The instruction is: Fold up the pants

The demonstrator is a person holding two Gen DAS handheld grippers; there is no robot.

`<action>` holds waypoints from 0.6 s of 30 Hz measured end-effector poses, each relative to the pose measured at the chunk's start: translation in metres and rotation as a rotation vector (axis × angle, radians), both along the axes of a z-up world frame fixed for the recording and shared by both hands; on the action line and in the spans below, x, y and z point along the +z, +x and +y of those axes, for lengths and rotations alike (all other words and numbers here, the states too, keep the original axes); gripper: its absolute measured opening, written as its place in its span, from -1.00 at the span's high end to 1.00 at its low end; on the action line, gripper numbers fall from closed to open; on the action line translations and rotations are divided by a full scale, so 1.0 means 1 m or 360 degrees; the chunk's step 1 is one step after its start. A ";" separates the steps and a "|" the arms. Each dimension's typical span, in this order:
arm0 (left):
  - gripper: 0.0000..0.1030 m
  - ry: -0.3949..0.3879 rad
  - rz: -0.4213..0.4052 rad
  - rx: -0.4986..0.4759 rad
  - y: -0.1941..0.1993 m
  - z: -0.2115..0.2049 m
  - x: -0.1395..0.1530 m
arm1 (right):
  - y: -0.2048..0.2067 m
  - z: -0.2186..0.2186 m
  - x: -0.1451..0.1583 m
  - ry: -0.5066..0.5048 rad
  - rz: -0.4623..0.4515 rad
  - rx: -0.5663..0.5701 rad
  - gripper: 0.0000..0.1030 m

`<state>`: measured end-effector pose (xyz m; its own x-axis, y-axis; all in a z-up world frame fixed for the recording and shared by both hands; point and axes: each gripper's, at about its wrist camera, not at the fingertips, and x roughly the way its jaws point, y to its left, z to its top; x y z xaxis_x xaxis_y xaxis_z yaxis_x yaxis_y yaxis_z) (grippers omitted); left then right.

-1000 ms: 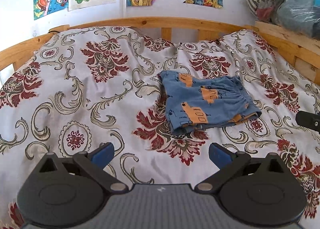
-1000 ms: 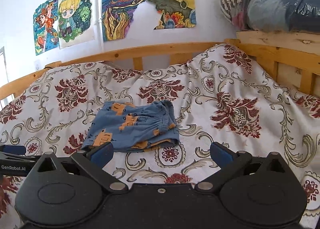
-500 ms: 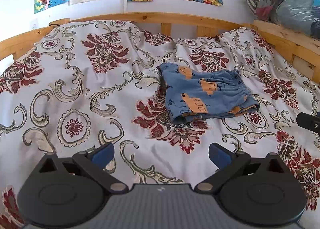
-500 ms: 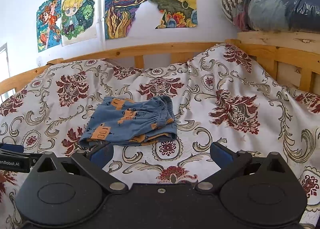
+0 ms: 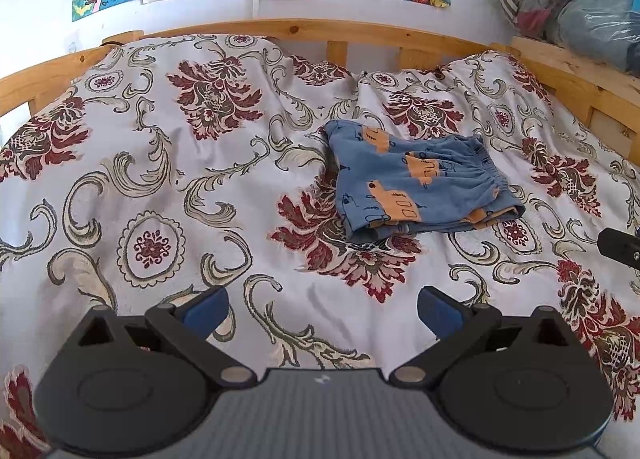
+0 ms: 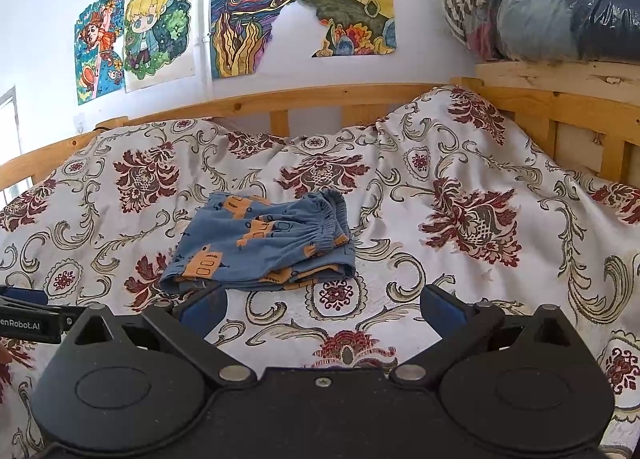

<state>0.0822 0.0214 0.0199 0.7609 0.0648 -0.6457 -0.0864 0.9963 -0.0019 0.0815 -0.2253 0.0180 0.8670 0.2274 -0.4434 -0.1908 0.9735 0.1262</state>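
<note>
Both hand-held grippers, left [image 5: 322, 309] and right [image 6: 323, 309], splayed above the folded pants [image 6: 260, 245].

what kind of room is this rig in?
Likely a child's bedroom: a wooden bed frame with a floral bedspread, kids' drawings taped to the wall, and small folded pants on the bed.

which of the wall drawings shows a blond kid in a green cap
The second drawing from the left, in the right wrist view. The others show a red-haired figure, swirling sky, and farm hills.
</note>
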 end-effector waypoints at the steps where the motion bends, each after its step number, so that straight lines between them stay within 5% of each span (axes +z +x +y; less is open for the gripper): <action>1: -0.99 0.0004 -0.0002 0.0001 0.000 0.000 0.000 | 0.000 0.000 0.000 0.0001 0.0001 0.0001 -0.99; 18: -0.99 -0.0003 0.0020 0.0002 0.001 0.000 -0.001 | -0.002 0.002 -0.003 0.0005 0.0011 0.0000 -0.99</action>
<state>0.0833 0.0210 0.0185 0.7526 0.0641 -0.6554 -0.0874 0.9962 -0.0029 0.0794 -0.2236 0.0146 0.8637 0.2290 -0.4489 -0.1901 0.9730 0.1307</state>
